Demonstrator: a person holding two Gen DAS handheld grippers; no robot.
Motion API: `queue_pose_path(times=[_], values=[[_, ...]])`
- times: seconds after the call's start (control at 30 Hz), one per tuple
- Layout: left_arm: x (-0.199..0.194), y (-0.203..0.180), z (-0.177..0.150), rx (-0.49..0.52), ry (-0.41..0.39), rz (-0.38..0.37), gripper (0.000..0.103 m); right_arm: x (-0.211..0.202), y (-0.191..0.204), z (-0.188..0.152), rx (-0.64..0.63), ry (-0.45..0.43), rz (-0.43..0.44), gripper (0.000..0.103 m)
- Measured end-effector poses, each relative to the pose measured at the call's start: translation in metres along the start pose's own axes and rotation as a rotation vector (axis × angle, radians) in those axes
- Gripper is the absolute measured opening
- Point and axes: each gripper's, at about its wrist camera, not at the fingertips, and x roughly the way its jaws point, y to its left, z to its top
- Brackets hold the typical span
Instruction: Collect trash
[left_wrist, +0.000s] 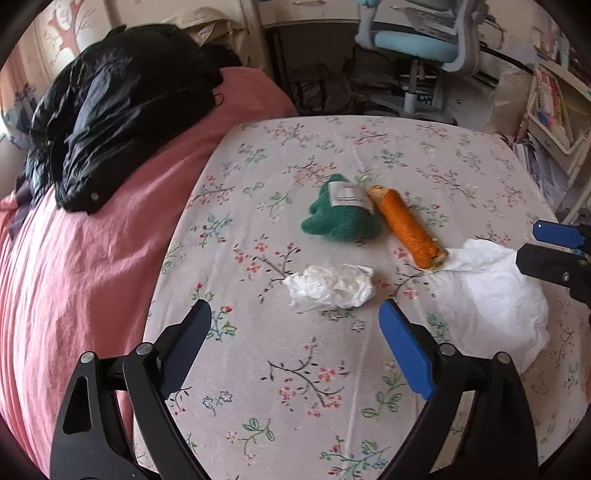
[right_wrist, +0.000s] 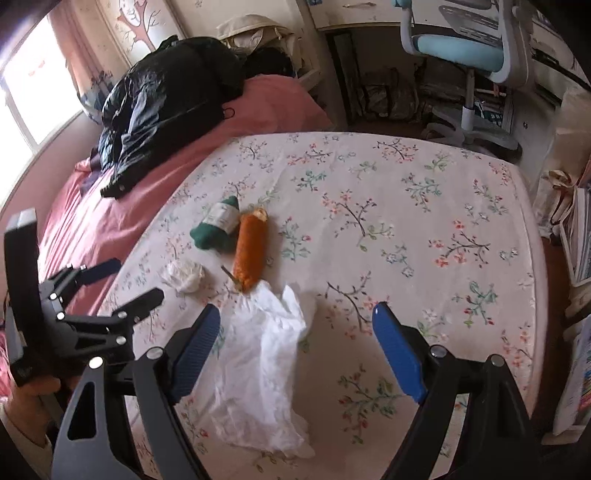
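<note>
Left wrist view shows the left gripper (left_wrist: 295, 325) with jaws spread and empty, the crumpled tissue (left_wrist: 330, 286) lying on the floral bedsheet (left_wrist: 295, 387) just ahead between its fingertips, long axis across the jaws. Right wrist view has the right gripper (right_wrist: 295, 328) open too, gripping nothing, over the white plastic bag (right_wrist: 264, 365); the bag's mouth is hard to make out, and the orange wrapper (right_wrist: 251, 254) touches its far edge.

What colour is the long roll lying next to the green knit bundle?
Orange, with pale, worn-looking ends. The roll shows best in the left wrist view.
</note>
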Motion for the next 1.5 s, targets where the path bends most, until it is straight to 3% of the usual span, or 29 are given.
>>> queue_pose_path(times=[0.1, 0.2, 0.33, 0.43, 0.53, 0.67, 0.7, 0.73, 0.8, 0.83, 0.93, 1.07, 1.17, 1.3, 1.5], values=[[0.002, 0.010, 0.004, -0.052, 0.006, -0.034, 0.089, 0.004, 0.013, 0.007, -0.005, -0.031, 0.014, 0.082], [0.008, 0.016, 0.006, -0.093, 0.018, -0.085, 0.089, 0.017, 0.028, 0.017, -0.019, -0.046, 0.037, 0.075], [0.009, 0.014, 0.012, -0.009, -0.043, -0.085, 0.089, 0.044, 0.049, 0.029, -0.049, 0.006, 0.023, 0.058], [0.012, 0.017, 0.018, 0.031, -0.078, -0.153, 0.089, 0.061, 0.052, 0.037, -0.042, 0.034, 0.017, 0.050], [0.024, 0.016, 0.022, 0.065, -0.049, -0.242, 0.089, 0.080, 0.051, 0.041, -0.039, 0.085, 0.005, 0.044], [0.041, -0.001, 0.020, 0.171, -0.007, -0.211, 0.088, 0.087, 0.050, 0.042, -0.069, 0.097, -0.023, 0.026], [0.044, -0.004, 0.019, 0.181, 0.004, -0.212, 0.081, 0.086, 0.047, 0.043, -0.056, 0.101, -0.005, 0.025], [0.049, -0.008, 0.019, 0.200, 0.031, -0.209, 0.068, 0.086, 0.045, 0.043, -0.046, 0.099, 0.003, 0.024], [0.052, -0.009, 0.018, 0.199, 0.051, -0.225, 0.055, 0.086, 0.036, 0.045, 0.004, 0.100, 0.044, 0.023], [0.050, -0.006, 0.020, 0.191, 0.062, -0.232, 0.039, 0.084, 0.030, 0.046, 0.039, 0.095, 0.070, 0.023], [0.047, 0.002, 0.023, 0.162, 0.085, -0.226, 0.029, 0.075, 0.017, 0.050, 0.136, 0.063, 0.158, 0.023], [0.038, 0.009, 0.022, 0.137, 0.077, -0.212, 0.026, 0.055, 0.009, 0.050, 0.214, 0.001, 0.243, 0.023], [0.018, 0.013, 0.022, 0.102, 0.029, -0.241, 0.026, 0.037, 0.010, 0.049, 0.243, -0.051, 0.304, 0.023], [-0.012, 0.013, 0.015, 0.090, -0.040, -0.258, 0.026, 0.011, 0.024, 0.042, 0.208, -0.089, 0.324, 0.023], [-0.057, 0.006, -0.015, 0.099, -0.113, -0.191, 0.026, -0.024, 0.047, 0.015, 0.152, -0.103, 0.332, 0.023]])
